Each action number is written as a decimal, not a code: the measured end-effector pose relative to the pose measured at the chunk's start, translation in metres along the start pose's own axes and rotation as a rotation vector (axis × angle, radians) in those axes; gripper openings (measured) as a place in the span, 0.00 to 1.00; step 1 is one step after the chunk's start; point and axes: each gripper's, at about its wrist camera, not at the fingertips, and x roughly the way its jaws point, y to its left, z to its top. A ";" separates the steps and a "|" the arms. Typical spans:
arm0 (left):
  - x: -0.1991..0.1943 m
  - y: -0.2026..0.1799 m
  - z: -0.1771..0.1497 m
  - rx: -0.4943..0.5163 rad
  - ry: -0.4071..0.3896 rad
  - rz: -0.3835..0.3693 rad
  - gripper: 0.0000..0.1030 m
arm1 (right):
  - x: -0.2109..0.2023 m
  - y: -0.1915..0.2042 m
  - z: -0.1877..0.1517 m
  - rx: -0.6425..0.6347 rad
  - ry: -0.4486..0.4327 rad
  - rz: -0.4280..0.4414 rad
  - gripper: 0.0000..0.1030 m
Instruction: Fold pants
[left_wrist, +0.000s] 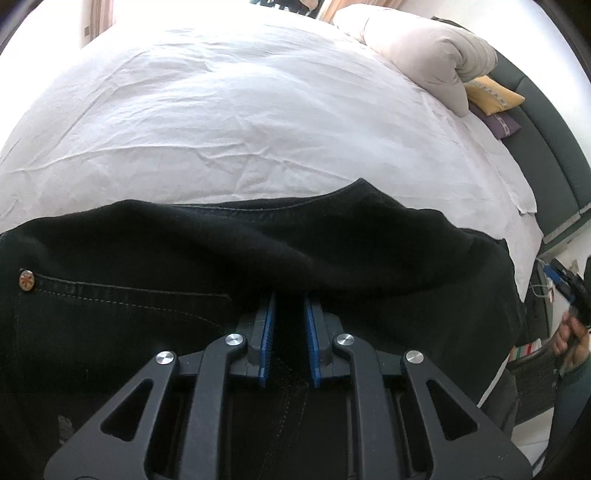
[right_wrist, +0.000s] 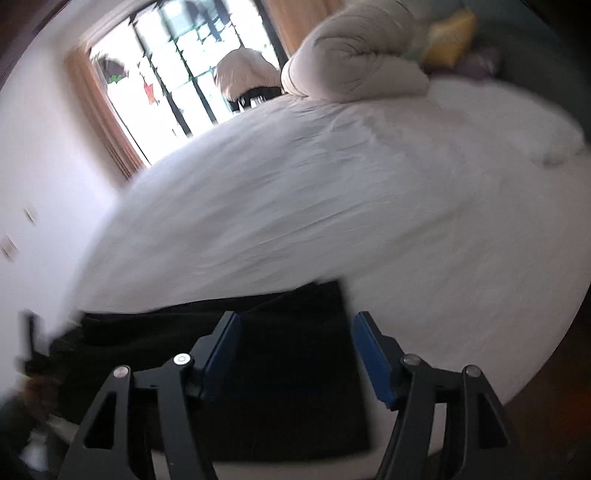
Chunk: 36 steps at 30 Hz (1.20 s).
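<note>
Two grippers: being held over one pair of black pants on a bed.
Pants: being spread along the near edge of the white bed sheet; a folded edge is being shown in the right wrist view.
Left gripper: being kept closed on a fold of the pants, dark cloth being pinched between its blue pads.
Right gripper: being held with jaws wide apart above the pants, nothing being pressed by its pads; the view is blurred.
Rolled duvet: being kept at the far end of the bed, beside a yellow pillow.
</note>
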 end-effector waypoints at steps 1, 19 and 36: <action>0.001 0.002 0.002 -0.001 0.005 -0.009 0.14 | -0.004 -0.001 -0.010 0.044 0.010 0.024 0.65; -0.023 0.002 0.000 -0.016 -0.063 -0.008 0.15 | 0.104 0.190 -0.020 -0.428 0.182 0.179 0.65; 0.003 0.026 0.018 -0.006 -0.068 -0.025 0.15 | 0.192 0.322 -0.032 -0.846 0.303 0.316 0.65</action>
